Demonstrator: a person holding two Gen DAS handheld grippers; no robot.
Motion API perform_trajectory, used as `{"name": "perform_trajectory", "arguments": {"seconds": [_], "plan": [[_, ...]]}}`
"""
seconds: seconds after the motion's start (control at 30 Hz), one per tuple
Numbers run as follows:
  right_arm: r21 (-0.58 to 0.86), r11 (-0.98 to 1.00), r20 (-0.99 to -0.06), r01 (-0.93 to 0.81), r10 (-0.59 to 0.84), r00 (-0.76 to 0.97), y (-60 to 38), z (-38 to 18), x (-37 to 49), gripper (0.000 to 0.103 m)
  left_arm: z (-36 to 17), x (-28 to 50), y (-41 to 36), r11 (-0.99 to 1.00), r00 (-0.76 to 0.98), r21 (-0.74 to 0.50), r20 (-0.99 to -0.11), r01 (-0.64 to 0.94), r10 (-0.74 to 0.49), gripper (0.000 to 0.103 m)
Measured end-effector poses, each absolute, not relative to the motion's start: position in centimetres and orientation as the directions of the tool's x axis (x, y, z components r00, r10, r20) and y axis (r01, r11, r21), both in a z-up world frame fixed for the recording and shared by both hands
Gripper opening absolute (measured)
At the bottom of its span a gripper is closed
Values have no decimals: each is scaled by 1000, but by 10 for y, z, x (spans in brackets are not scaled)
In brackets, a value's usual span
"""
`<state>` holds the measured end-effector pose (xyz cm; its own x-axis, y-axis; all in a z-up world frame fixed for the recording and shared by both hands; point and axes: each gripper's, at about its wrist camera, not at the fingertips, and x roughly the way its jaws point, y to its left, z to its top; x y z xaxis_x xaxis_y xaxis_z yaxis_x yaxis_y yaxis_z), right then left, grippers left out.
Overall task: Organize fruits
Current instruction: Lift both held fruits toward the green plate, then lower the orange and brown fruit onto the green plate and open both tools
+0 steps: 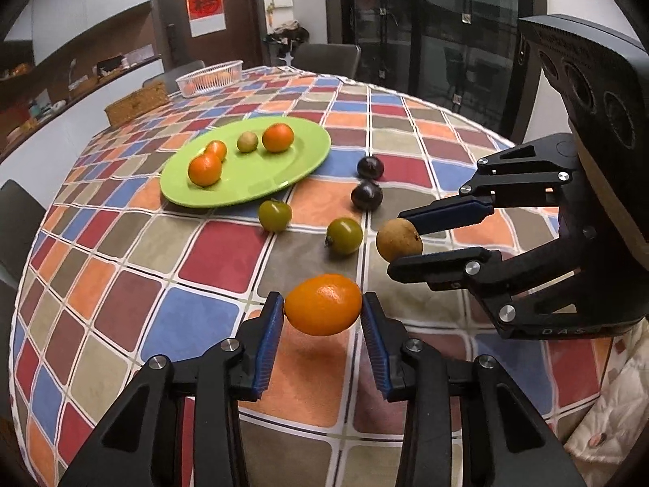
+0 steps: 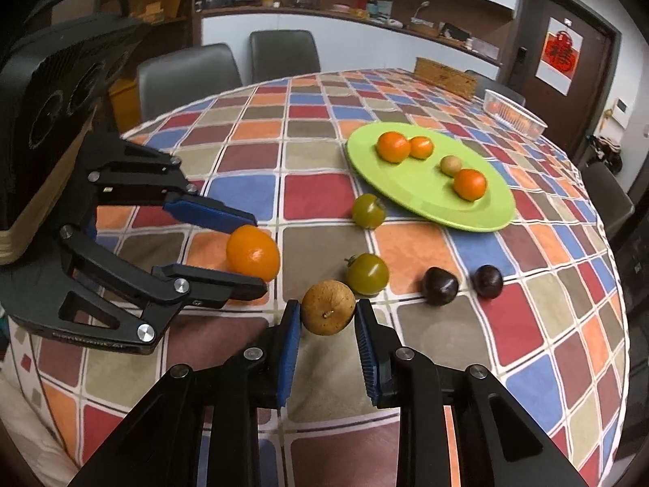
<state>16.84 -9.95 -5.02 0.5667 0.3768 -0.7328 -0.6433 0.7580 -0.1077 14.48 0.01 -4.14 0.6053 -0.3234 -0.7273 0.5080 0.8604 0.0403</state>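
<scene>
Left gripper: your pads clamp the orange, lifted off the cloth
Right gripper: clamped on the brown fruit
Plate: holds four fruits, right half bare
Path: two green fruits and two dark fruits lie between you and the plate rim
Table: near edge under your grippers

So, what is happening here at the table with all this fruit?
A person works with two handheld grippers. The left gripper is shut on an orange, the right gripper on a brown round fruit. The green plate already holds three orange fruits and one small greenish one. Two green fruits and two dark ones lie on the tablecloth beside it.
</scene>
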Motion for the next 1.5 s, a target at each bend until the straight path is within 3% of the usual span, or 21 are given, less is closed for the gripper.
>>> {"name": "perform_trajectory", "arguments": {"seconds": [1.0, 1.5], "plan": [[-77, 853, -522, -516, 406, 750, -129, 37, 199, 28, 44, 178, -10, 940, 793, 34, -547, 340, -268, 38], [-9, 874, -572, -486, 394, 719, -133, 39, 269, 28, 46, 255, -6, 952, 763, -54, -585, 300, -274, 38]]}}
